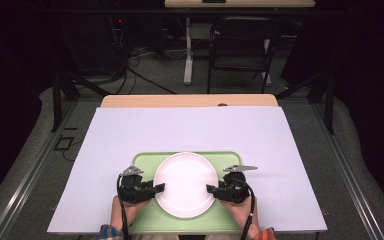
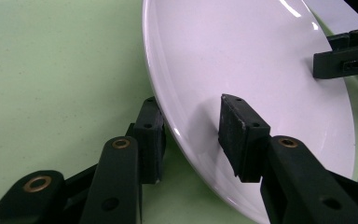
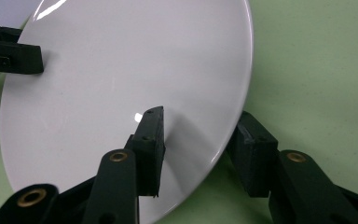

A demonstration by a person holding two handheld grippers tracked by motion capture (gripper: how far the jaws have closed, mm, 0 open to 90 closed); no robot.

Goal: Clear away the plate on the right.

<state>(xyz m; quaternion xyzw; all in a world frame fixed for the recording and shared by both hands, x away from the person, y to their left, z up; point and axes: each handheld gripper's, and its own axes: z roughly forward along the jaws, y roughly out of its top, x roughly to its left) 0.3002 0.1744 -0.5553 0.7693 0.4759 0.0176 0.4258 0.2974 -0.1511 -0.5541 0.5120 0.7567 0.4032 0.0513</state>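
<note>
White plate (image 1: 185, 183) lies on the green tray (image 1: 230, 159) at lower centre of the desk (image 1: 190, 130); left gripper (image 1: 156, 188) and right gripper (image 1: 212, 189) straddle opposite rims, jaws parted, not yet clamped. Judged step: two-handed grasp; next calls for closing both evenly, then lifting level. No writing legible.

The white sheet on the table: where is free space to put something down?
The white sheet is bare behind the green tray, up to the table's far wooden edge, and on both sides of the tray. The tray is crowded: the white plate fills its middle, with the left gripper and right gripper astride its rim.
</note>
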